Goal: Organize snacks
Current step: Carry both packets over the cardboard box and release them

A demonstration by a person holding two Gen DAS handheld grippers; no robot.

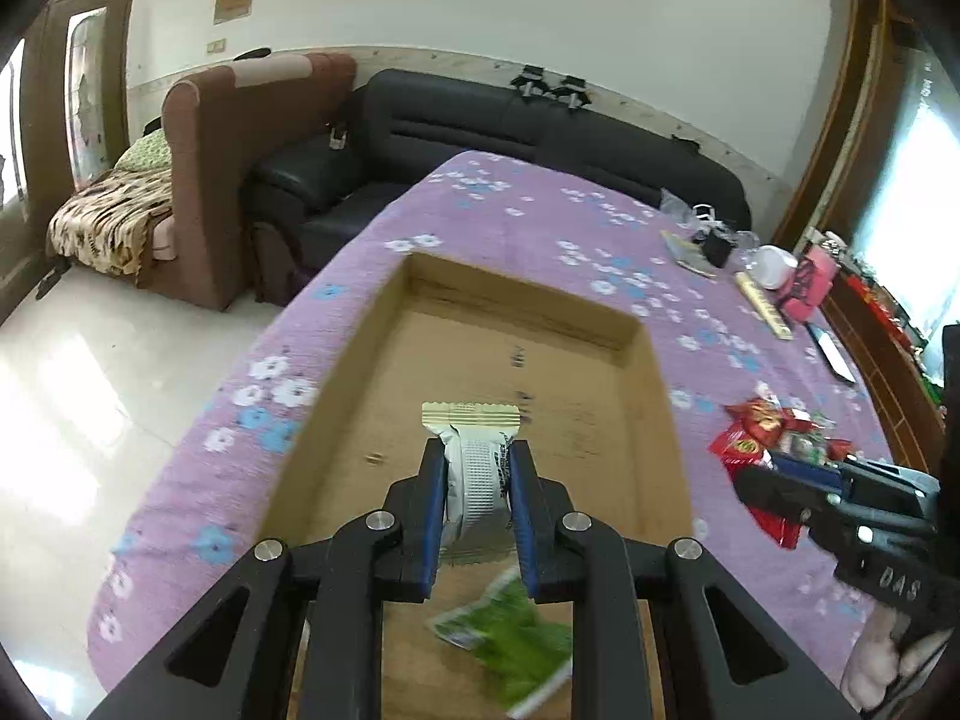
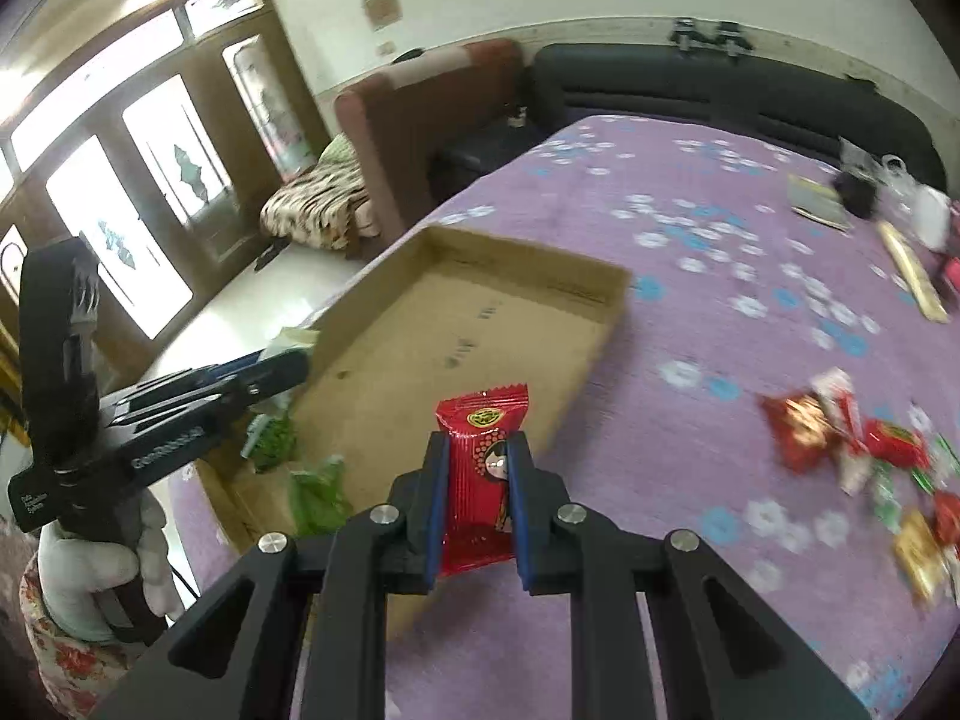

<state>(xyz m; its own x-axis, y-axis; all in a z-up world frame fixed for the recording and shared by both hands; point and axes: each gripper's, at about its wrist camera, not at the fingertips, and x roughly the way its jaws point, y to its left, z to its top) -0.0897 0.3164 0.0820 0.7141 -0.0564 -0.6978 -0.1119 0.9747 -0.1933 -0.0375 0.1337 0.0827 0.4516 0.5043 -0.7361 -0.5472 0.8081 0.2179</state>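
My left gripper (image 1: 478, 450) is shut on a white snack packet (image 1: 477, 474) with a pale yellow crimped end, held above the open cardboard box (image 1: 528, 300). A green snack packet (image 1: 516, 642) lies in the box's near part, under the gripper. My right gripper (image 2: 478, 447) is shut on a red snack packet (image 2: 480, 474) with a cartoon face, held over the purple floral tablecloth (image 2: 690, 360) just right of the box (image 2: 528, 276). A pile of loose snacks (image 2: 864, 456), mostly red, lies on the cloth to the right. In the left wrist view the right gripper (image 1: 780, 480) shows at the right edge.
At the table's far right lie a booklet (image 1: 690, 252), a white round object (image 1: 774, 264), a pink box (image 1: 810, 288), a yellow bar (image 1: 765, 306) and a phone (image 1: 831, 351). A black sofa (image 1: 540, 120) and a brown armchair (image 1: 240, 138) stand behind. A gloved hand (image 2: 102, 576) holds the left gripper.
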